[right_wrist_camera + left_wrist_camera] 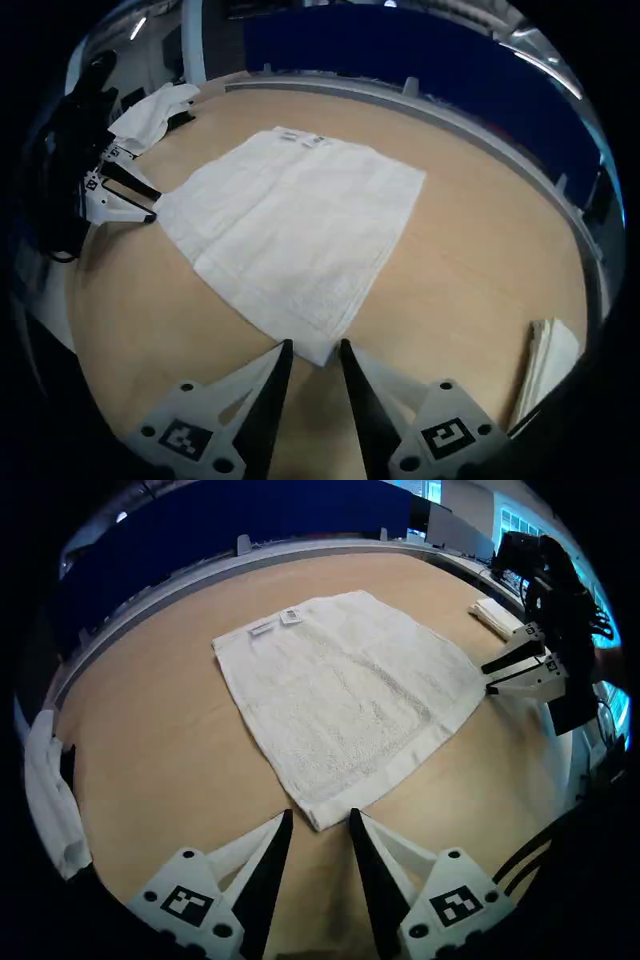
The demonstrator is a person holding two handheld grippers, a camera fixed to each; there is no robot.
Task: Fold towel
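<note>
Just towel (344,696), wood tbl (160,744), blue divider (264,512)

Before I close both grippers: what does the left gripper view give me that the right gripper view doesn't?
Left gripper view: the left gripper close up and open, with one corner of the towel between its fingertips. Right gripper view: the right gripper close up and open, with a different towel corner between its fingertips. Shared: the towel spread flat on the table, two tags at its far edge, a crumpled cloth, a folded cloth, the blue partition, and the other gripper farther off at its own corner.
</note>
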